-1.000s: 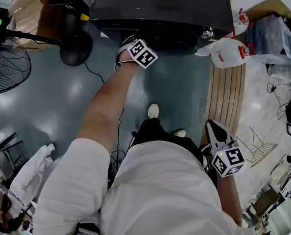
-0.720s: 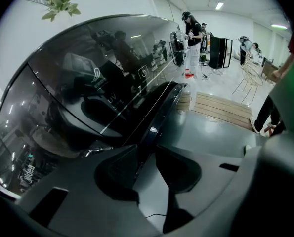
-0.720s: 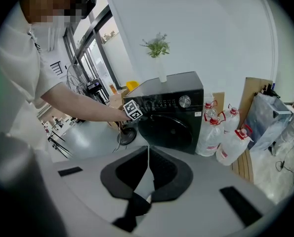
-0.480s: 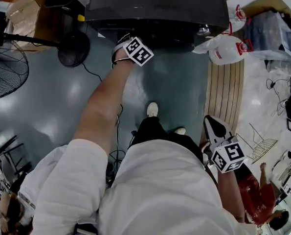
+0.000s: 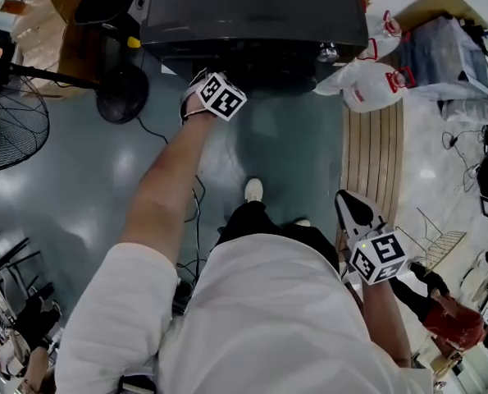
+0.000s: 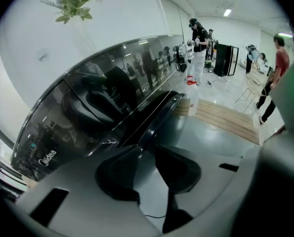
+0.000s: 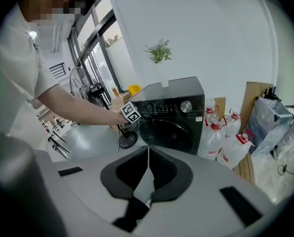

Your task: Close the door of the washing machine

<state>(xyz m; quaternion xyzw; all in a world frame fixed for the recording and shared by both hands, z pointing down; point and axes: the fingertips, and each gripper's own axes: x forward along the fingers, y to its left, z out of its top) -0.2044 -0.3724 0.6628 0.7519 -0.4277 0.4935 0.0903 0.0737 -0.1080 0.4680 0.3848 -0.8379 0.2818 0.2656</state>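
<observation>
- The grey-green floor (image 5: 88, 171) fills most of the head view.
- The black washer (image 5: 252, 6) stands at the far side, its front facing the person.
- A strip of wooden slats (image 5: 373, 162) lies on the floor to the right, running from near to far.
- A fan (image 5: 6, 125) stands far left, well apart from the washer.
- The round door (image 7: 169, 132) sits in the washer's front. In the right gripper view it looks laid flat against the front, but I cannot tell if it is latched.
- Clear jugs (image 5: 375, 84) with red caps lean beside the washer's right corner.
- The left gripper (image 6: 147, 149) is held out to the left edge of the door. Its jaws are apart and closing, with the door's dark rim just at the tips and nothing pressed between the pads.
- The right gripper (image 7: 147, 147) hangs near the person's right side, well back from the washer, with its tips together and nothing in them.
- A small green plant (image 7: 159, 51) stands on top of the washer.
</observation>
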